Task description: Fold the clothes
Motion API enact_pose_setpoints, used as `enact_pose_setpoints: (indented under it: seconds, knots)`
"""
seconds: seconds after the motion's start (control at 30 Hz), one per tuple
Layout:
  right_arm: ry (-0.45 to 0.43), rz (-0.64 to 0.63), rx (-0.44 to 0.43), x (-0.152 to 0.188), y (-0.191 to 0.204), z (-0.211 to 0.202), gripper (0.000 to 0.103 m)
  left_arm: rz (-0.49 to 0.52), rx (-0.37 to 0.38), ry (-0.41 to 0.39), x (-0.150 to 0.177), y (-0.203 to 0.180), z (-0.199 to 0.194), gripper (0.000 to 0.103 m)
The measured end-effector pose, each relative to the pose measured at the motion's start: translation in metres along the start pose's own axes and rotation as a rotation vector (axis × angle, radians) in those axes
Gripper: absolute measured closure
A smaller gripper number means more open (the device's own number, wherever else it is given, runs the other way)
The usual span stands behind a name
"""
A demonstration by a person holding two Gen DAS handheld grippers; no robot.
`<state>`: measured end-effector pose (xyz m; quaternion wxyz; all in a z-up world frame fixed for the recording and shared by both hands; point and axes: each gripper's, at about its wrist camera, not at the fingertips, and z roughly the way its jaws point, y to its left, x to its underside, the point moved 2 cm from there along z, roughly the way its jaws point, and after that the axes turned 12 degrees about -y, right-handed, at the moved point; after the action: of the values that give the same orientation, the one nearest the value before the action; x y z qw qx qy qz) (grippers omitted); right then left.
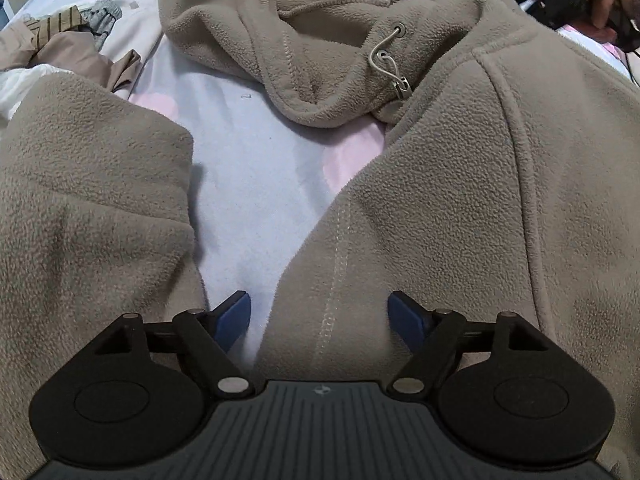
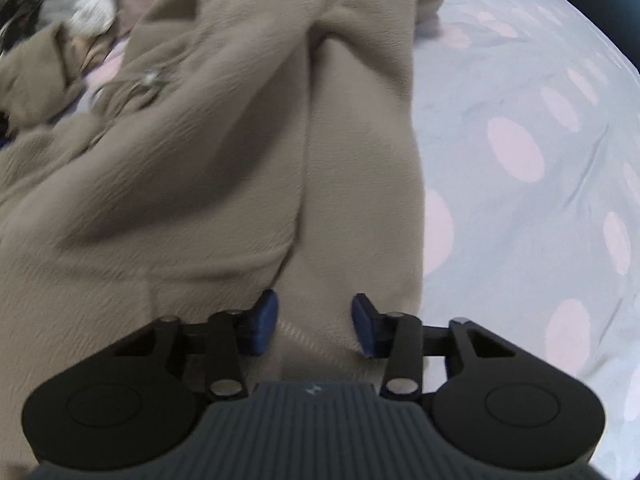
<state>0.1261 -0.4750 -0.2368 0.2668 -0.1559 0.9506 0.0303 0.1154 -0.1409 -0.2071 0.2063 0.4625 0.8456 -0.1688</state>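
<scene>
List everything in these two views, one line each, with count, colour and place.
fleece hoodie: one, taupe, spread across the bed, hood at the top of the left view.
drawstring: one shown, grey, hanging from an eyelet at the hood.
bedsheet: one, pale blue with pink spots, under the hoodie.
other clothes: a small pile, beige, striped and grey, at the far left.
left tool: one, black with blue pads, open over the hoodie's front edge.
right tool: one, black with blue pads, straddling a fleece fold; contact unclear.
</scene>
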Motion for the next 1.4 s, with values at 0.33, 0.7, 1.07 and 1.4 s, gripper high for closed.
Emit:
enact_pose_setpoints:
  seconds: [0.33, 0.7, 1.07, 1.4]
  knots:
    - [-0.023, -0.091, 0.311, 0.004, 0.039, -0.052, 0.098, -0.071, -0.060, -0.123, -0.002, -0.007, -0.054, 0.093]
    - [-0.231, -0.103, 0.807, -0.019, 0.083, -0.226, 0.099, -0.040, -0.146, -0.558, -0.067, -0.020, -0.219, 0.093]
    - [-0.574, -0.076, 1.242, -0.053, 0.173, -0.481, 0.100, 0.115, -0.151, -1.086, -0.119, -0.096, -0.445, 0.093]
    - [-0.814, -0.119, 1.446, -0.050, 0.285, -0.636, 0.099, 0.185, -0.126, -1.334, -0.111, -0.154, -0.544, 0.093]
